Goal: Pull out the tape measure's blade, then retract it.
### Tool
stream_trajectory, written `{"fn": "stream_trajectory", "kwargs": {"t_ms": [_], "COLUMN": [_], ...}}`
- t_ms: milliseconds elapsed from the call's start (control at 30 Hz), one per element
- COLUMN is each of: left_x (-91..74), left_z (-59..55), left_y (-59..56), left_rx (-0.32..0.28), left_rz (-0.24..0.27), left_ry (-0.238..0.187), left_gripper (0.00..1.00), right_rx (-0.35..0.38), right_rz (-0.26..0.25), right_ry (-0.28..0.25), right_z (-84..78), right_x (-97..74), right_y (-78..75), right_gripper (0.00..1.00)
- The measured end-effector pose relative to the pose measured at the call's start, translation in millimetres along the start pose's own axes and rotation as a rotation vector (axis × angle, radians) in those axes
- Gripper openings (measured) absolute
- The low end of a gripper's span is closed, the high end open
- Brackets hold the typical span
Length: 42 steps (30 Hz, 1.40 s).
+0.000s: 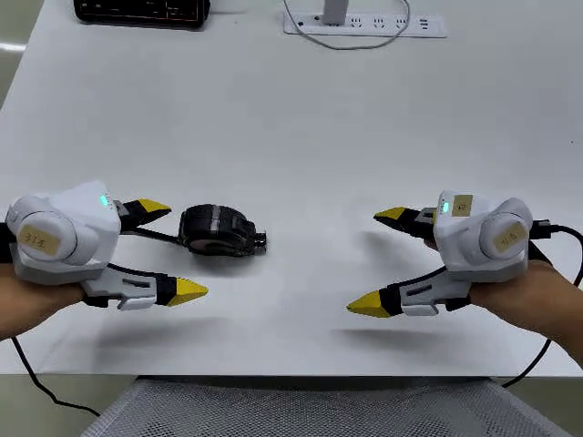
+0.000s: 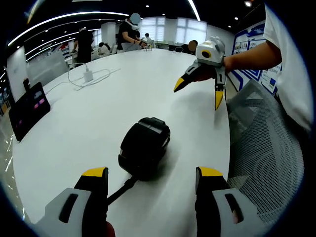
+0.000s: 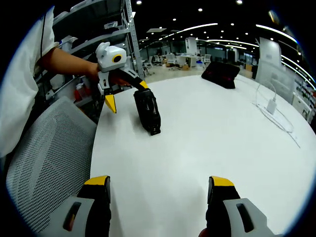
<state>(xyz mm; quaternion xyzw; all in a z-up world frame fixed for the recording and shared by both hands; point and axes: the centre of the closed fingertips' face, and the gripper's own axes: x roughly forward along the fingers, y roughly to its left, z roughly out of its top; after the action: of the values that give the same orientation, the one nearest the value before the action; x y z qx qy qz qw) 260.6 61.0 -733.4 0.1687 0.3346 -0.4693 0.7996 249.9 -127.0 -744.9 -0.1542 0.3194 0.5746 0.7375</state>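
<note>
A black tape measure (image 1: 217,230) lies on the white table (image 1: 301,137), blade wound in, its hook end (image 1: 261,241) pointing right. A black strap (image 1: 150,234) trails from it toward my left gripper (image 1: 175,250), which is open, its yellow tips just left of the case without touching it. In the left gripper view the tape measure (image 2: 144,147) sits right ahead of the left gripper (image 2: 152,174). My right gripper (image 1: 378,259) is open and holds nothing, well to the right of the tape. From the right gripper (image 3: 159,181), the tape measure (image 3: 148,111) lies far ahead.
A white power strip (image 1: 364,23) with a plugged charger and cable lies at the table's far edge. A dark flat device (image 1: 141,11) sits at the far left. A grey mesh chair (image 1: 301,410) is below the near table edge. Several people stand in the background (image 2: 131,32).
</note>
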Motion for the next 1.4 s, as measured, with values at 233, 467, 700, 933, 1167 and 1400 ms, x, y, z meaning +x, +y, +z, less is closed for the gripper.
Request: {"fn": "stream_trajectory", "kwargs": {"t_ms": [233, 467, 700, 933, 1167, 1400], "left_x": [9.8, 15.7, 21.7, 25.2, 25.9, 26.0], "left_z": [2.3, 6.4, 4.7, 1.0, 0.0, -2.6], "left_y": [2.1, 6.8, 11.9, 18.0, 21.2, 17.9], "left_rx": [0.026, 0.049, 0.079, 0.094, 0.108, 0.137], "left_rz": [-0.021, -0.025, -0.030, -0.029, -0.034, -0.073], "left_ry": [0.011, 0.014, 0.034, 0.048, 0.059, 0.076], "left_gripper": [0.59, 0.45, 0.39, 0.35, 0.34, 0.30], "right_rx": [0.003, 0.011, 0.014, 0.013, 0.011, 0.004], "right_rz": [0.031, 0.049, 0.057, 0.066, 0.079, 0.094], "right_ry": [-0.009, -0.012, -0.012, -0.014, -0.015, -0.012], "right_z": [2.1, 4.4, 4.1, 5.5, 8.1, 9.6], "right_x": [11.4, 17.7, 20.2, 24.5, 28.7, 33.4], "right_y": [-4.0, -6.0, -6.2, -4.0, -1.8, -0.6], "right_gripper": [0.77, 0.75, 0.74, 0.73, 0.72, 0.71]}}
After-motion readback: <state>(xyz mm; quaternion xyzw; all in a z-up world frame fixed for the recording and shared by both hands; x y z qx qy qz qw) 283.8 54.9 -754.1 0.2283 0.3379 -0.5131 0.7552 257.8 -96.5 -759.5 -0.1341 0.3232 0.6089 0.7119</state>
